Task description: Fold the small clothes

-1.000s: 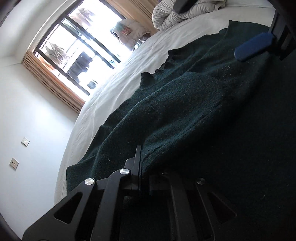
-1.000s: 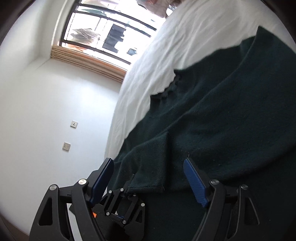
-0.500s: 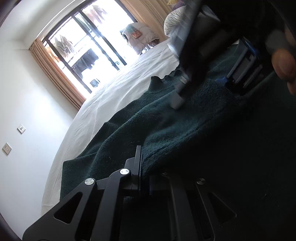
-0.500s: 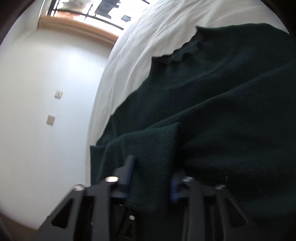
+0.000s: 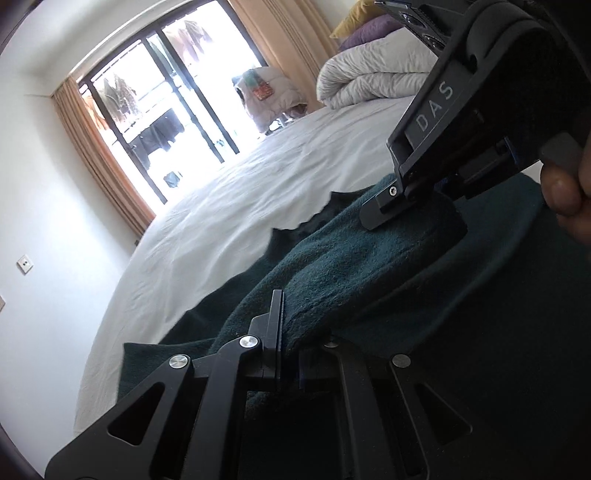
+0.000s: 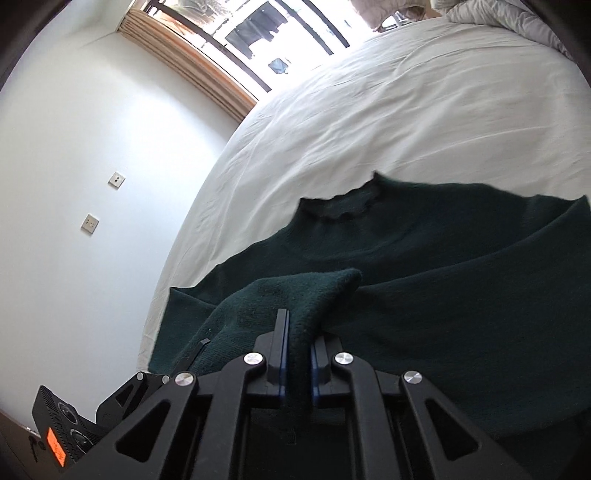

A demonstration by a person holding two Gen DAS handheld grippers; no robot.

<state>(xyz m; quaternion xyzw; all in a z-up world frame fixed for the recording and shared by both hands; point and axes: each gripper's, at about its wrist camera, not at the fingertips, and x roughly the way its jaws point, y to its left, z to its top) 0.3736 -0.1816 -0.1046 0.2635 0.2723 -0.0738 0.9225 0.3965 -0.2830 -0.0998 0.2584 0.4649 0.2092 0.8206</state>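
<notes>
A dark green knit sweater (image 6: 461, 280) lies on the white bed (image 6: 388, 110), its wavy collar (image 6: 340, 206) toward the window. My left gripper (image 5: 290, 347) is shut on a raised fold of the sweater (image 5: 369, 258). My right gripper (image 6: 298, 354) is shut on the sweater's sleeve end (image 6: 314, 291), lifted off the body. In the left wrist view the right gripper (image 5: 436, 184) grips the same fold farther along, with a thumb (image 5: 561, 192) beside it. The left gripper (image 6: 166, 376) shows low left in the right wrist view.
A rumpled white duvet (image 5: 373, 77) and purple and yellow pillows (image 5: 365, 27) lie at the bed's far end. A window with tan curtains (image 5: 96, 151) stands behind. A white wall with outlets (image 6: 90, 223) borders the bed's left side.
My right gripper closed on the sleeve end, having been open around it a second ago. Both grippers lifted the fold, and the right gripper came into the left wrist view.
</notes>
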